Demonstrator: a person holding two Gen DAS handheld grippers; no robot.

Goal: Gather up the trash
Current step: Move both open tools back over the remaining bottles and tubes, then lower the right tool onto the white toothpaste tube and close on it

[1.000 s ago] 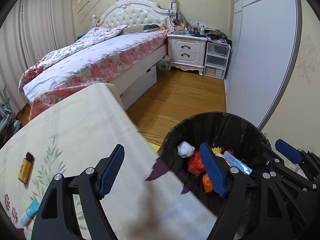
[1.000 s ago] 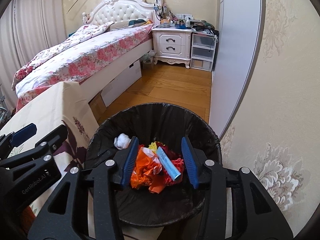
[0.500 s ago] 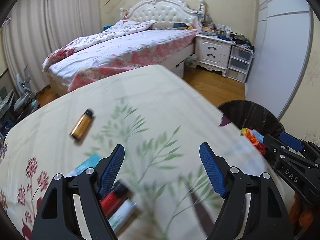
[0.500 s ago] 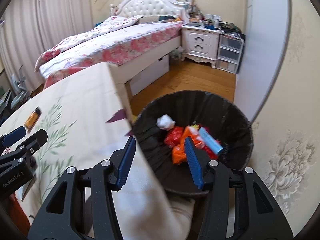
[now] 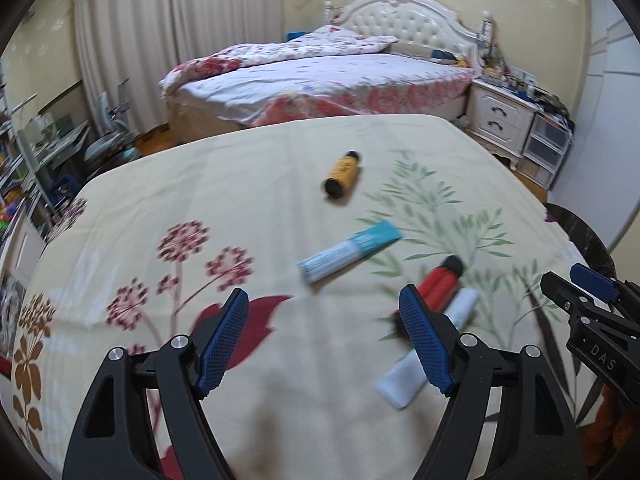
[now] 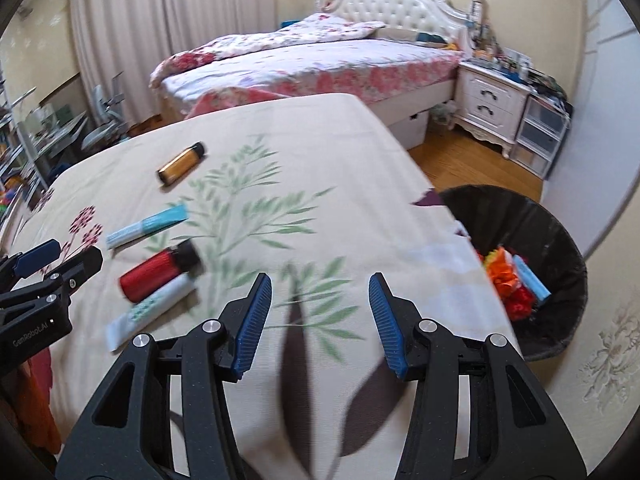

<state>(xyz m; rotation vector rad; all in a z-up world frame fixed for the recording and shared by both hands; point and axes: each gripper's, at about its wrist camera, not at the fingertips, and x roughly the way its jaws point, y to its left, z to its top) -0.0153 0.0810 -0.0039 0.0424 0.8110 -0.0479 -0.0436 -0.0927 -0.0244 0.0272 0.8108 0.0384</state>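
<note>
Trash on floral tablecloth (image 5: 248, 184): amber bottle (image 5: 341, 173) far; teal tube (image 5: 349, 249) centre; red bottle (image 5: 439, 280) touching white tube (image 5: 430, 348) near right. Black bin (image 6: 532, 264) right of table, holding orange scraps. Left gripper (image 5: 326, 346) spread, empty. Right gripper (image 6: 320, 320) partly spread, just widened, nothing between.

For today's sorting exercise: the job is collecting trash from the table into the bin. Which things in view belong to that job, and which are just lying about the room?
Part of the job:
orange bottle
teal tube
red bottle
white tube
black bin

Just lying about:
bed
nightstand
plastic drawers
</note>
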